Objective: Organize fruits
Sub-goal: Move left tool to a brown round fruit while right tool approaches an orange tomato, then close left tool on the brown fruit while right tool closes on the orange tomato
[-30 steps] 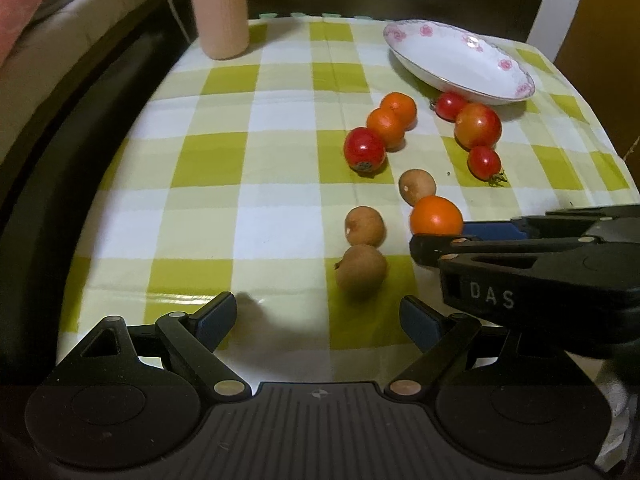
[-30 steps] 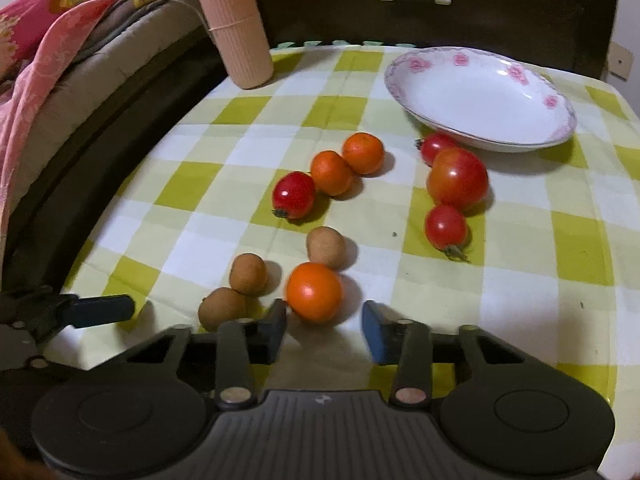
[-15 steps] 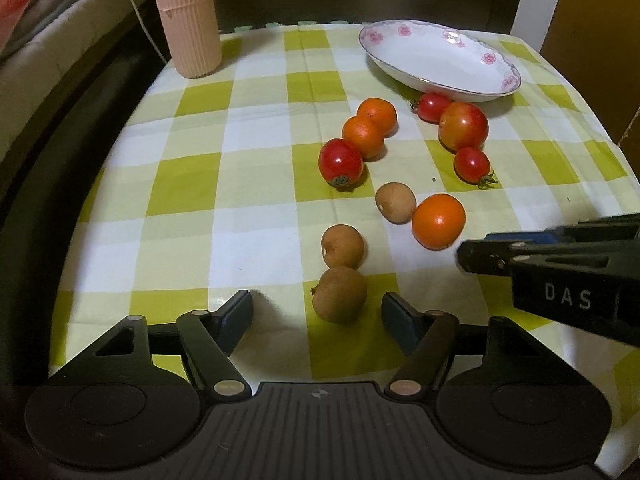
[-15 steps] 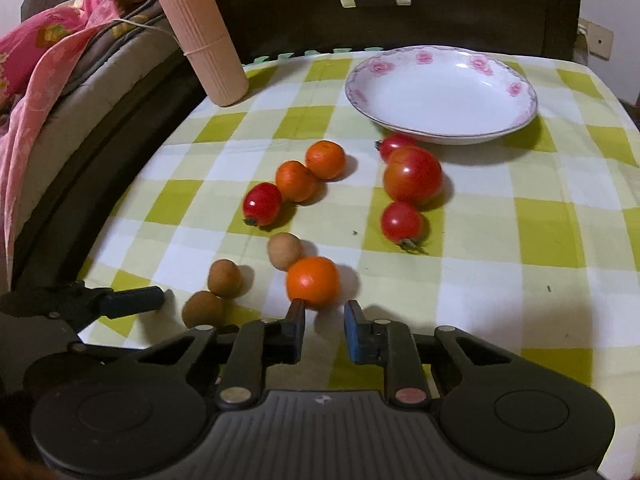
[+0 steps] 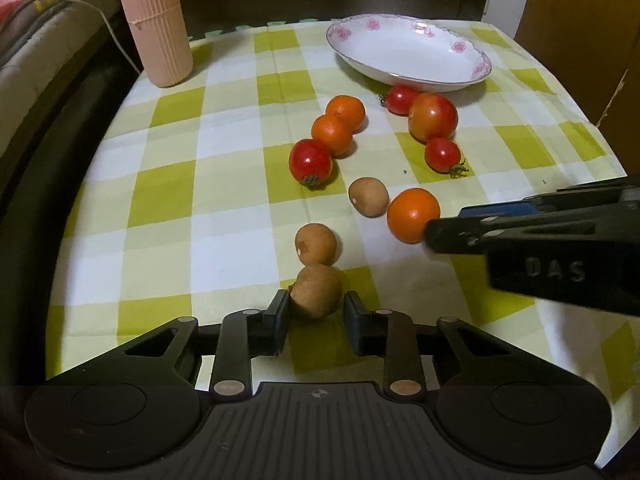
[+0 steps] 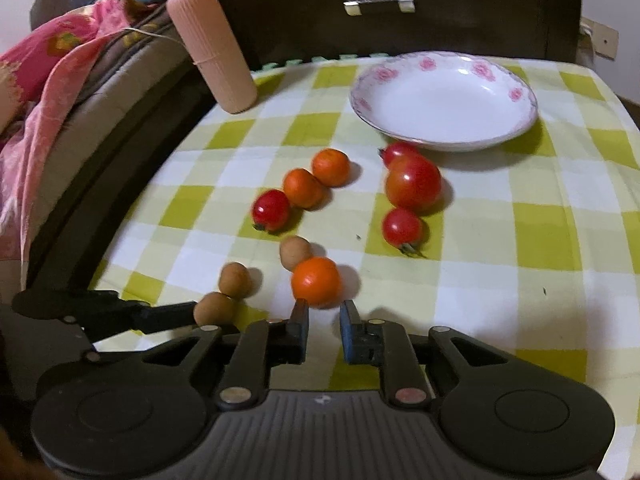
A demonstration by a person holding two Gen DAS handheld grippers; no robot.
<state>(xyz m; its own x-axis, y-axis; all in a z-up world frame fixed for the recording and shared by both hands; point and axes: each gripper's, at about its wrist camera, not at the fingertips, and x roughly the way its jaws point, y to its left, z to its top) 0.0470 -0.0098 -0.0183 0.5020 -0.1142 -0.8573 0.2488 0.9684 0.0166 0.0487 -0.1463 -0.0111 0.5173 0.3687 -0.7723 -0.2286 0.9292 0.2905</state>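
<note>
While the left gripper (image 5: 315, 309) has just been closing, its pads now press both sides of the nearest brown fruit (image 5: 317, 290), which sits on the checked tablecloth (image 5: 168, 200). At 12 o'clock from it, touching, lies a second brown fruit (image 5: 316, 244); a third brown fruit (image 5: 368, 196) lies at 1 o'clock. The right gripper (image 6: 323, 315) is clamped on the lower edge of the orange fruit (image 6: 316, 281), jaws drawn narrow. Further out, a red tomato (image 6: 271, 210) and two small oranges (image 6: 304, 188) form a diagonal row at 11 o'clock; three tomatoes (image 6: 413, 184) lie at 1 o'clock, below the white floral plate (image 6: 444, 100). A ribbed pink cylinder (image 6: 212, 48) stands at 10 o'clock.
</note>
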